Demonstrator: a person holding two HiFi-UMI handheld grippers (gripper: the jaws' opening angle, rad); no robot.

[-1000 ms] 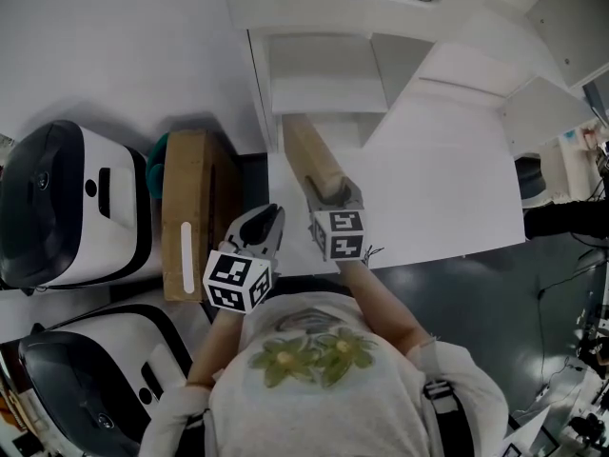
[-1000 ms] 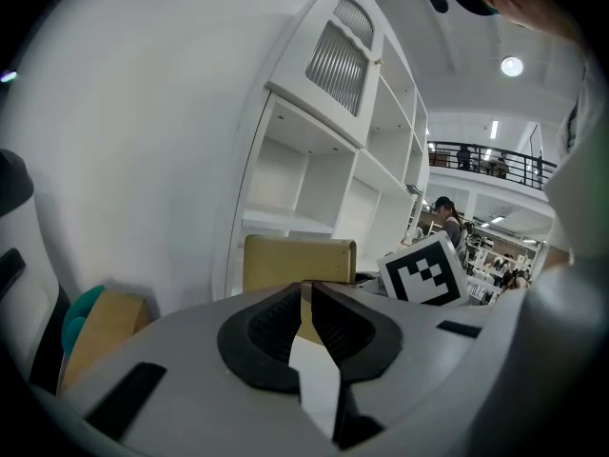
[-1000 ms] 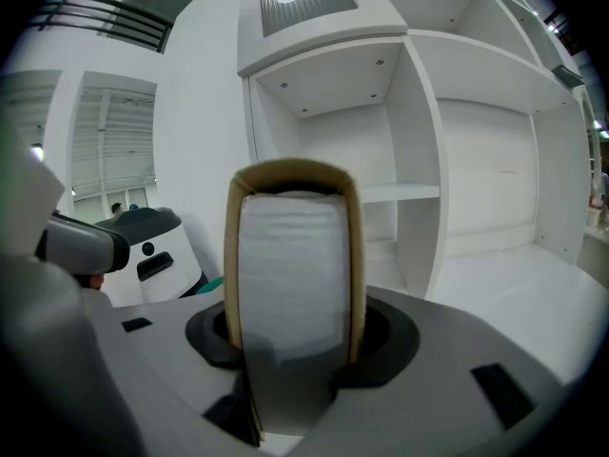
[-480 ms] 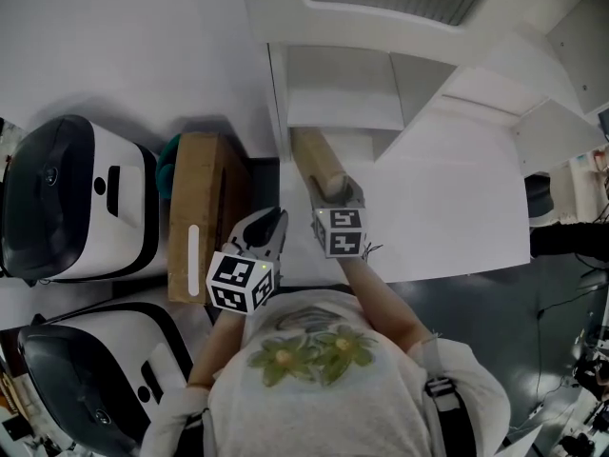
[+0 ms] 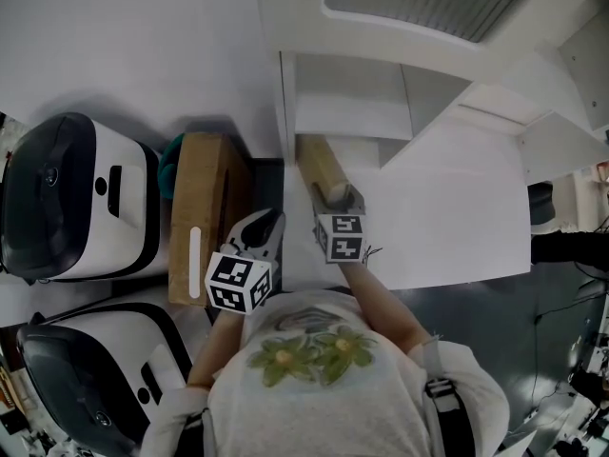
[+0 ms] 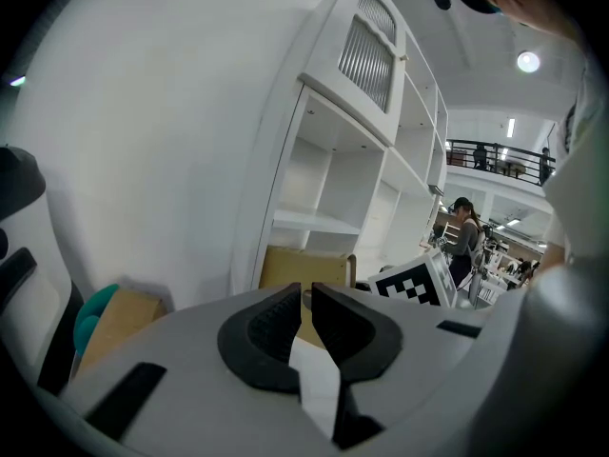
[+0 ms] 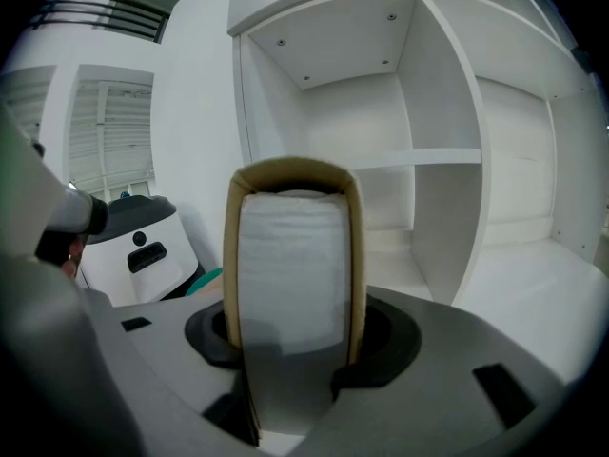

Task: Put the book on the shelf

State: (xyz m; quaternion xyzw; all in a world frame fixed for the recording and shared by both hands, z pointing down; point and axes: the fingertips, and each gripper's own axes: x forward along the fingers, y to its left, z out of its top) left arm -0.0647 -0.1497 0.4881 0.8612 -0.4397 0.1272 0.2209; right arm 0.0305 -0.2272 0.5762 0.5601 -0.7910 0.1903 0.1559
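- The right claw is closed on the book, with one pad pressing each tan cover. The white page block faces back toward the claw, and the cover wraps over the far end.
- The book projects straight ahead of the right claw, its long axis pointing away from the person toward the shelf. In the head view its far end lies before the shelf's left-hand column, just beside the left side wall. Whether it has crossed the front edge cannot be told.
- As a judgement, the open column lies dead ahead along the book's own axis. The coming move therefore looks like a forward push, with little room to spare on the wall side.
- The left claw is closed, or all but, with nothing between its pads. It hangs left of the right claw and closer to the person, so the right claw is the nearer to the shelf.
- A brown box stands left of the shelf, with a teal object behind it and white machines with dark visors further left. None of these lies in the book's path.
- The compartments in the right gripper view hold nothing, and a horizontal board divides them.
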